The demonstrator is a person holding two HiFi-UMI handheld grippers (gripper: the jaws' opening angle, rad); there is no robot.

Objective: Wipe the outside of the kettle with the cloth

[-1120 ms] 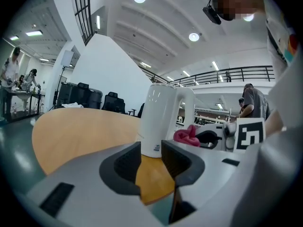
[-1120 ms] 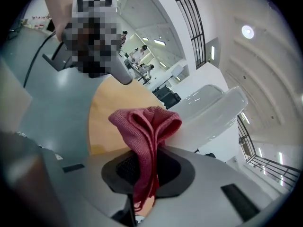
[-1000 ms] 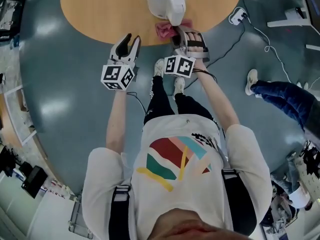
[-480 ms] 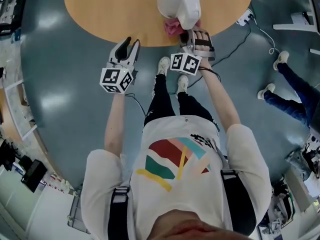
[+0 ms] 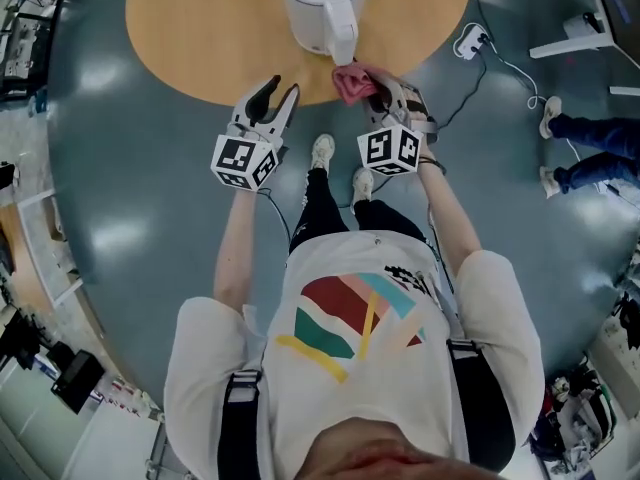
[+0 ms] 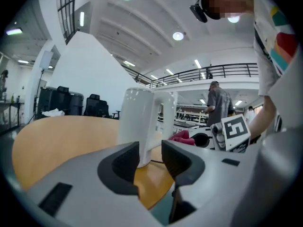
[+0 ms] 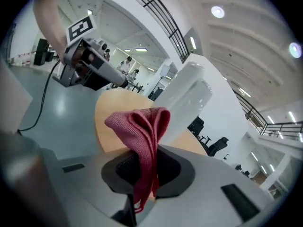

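Observation:
A white kettle [image 5: 322,3] stands on the round wooden table [image 5: 200,28], its handle [image 5: 341,36] turned toward me. My right gripper [image 5: 378,90] is shut on a pink cloth [image 5: 352,80], held bunched just below the handle at the table's near edge. In the right gripper view the cloth [image 7: 142,136] hangs folded between the pads, with the kettle [image 7: 189,98] right behind it. My left gripper [image 5: 277,96] hovers at the table edge left of the kettle, jaws apart and holding nothing. The left gripper view looks past its fingers [image 6: 125,162] at the kettle [image 6: 142,122] and cloth [image 6: 182,137].
A white power plug [image 5: 475,36] with a cable lies on the grey floor right of the table. Another person's legs [image 5: 590,148] are at the far right. My own feet [image 5: 322,153] stand just under the grippers.
The right gripper has rolled and drawn the cloth slightly back from the kettle's handle. The left gripper has shifted right, its tips now over the table edge.

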